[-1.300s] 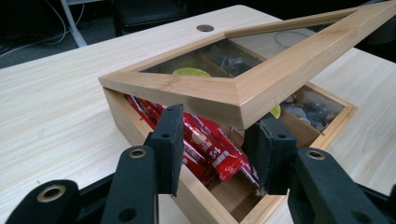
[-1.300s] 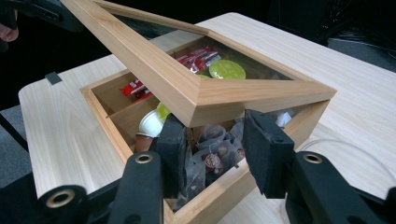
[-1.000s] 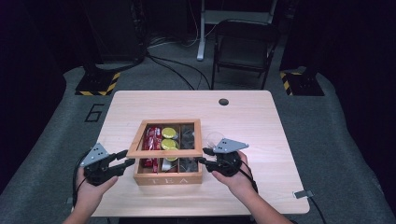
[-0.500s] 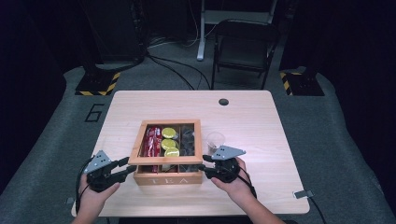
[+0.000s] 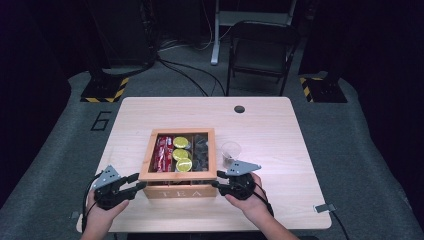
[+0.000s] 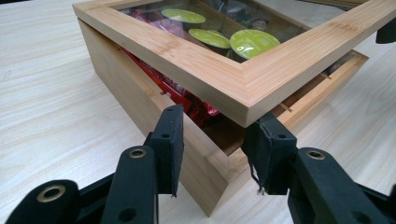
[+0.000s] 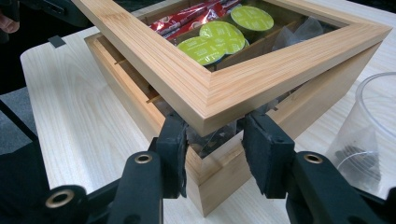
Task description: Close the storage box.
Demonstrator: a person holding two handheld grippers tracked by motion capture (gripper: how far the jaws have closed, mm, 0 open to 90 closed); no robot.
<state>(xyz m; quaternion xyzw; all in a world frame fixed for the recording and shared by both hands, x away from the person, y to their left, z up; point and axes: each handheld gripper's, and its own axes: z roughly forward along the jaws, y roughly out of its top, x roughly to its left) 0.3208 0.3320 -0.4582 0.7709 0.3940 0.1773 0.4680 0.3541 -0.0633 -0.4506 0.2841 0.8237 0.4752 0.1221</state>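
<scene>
From above, we see the wooden tea box (image 5: 178, 189) sitting toward the near edge of the pale table (image 5: 280, 130). Its glass-windowed lid (image 5: 179, 176) shows red packets (image 5: 163, 148) in the left compartment, green-topped capsules (image 5: 183, 155) in the middle one and dark bags in the right one. The left gripper (image 5: 136, 183) sits at the box's near left corner, the right gripper (image 5: 216, 186) at its near right corner, each held in a hand. A clear plastic cup (image 5: 230, 151) stands just beside the box's right wall.

Now the left gripper view: here we have the left gripper (image 6: 217, 144) with its jaws apart, straddling the box's corner. The lid (image 6: 243, 70) is raised off the box body (image 6: 140, 126) at this end, and its corner hangs just above and between the two pads. The right-hand pad (image 6: 268, 154) sits under the lid's edge; whether it touches we can't tell. Red packets (image 6: 187, 98) show through the gap.

Over to the right gripper view: the right gripper (image 7: 212, 149) is also spread, both pads tucked under the lifted lid's corner (image 7: 210, 93), the box body's corner (image 7: 205, 186) below them. The cup (image 7: 369, 140) stands right of the box, something dark at its bottom.
</scene>
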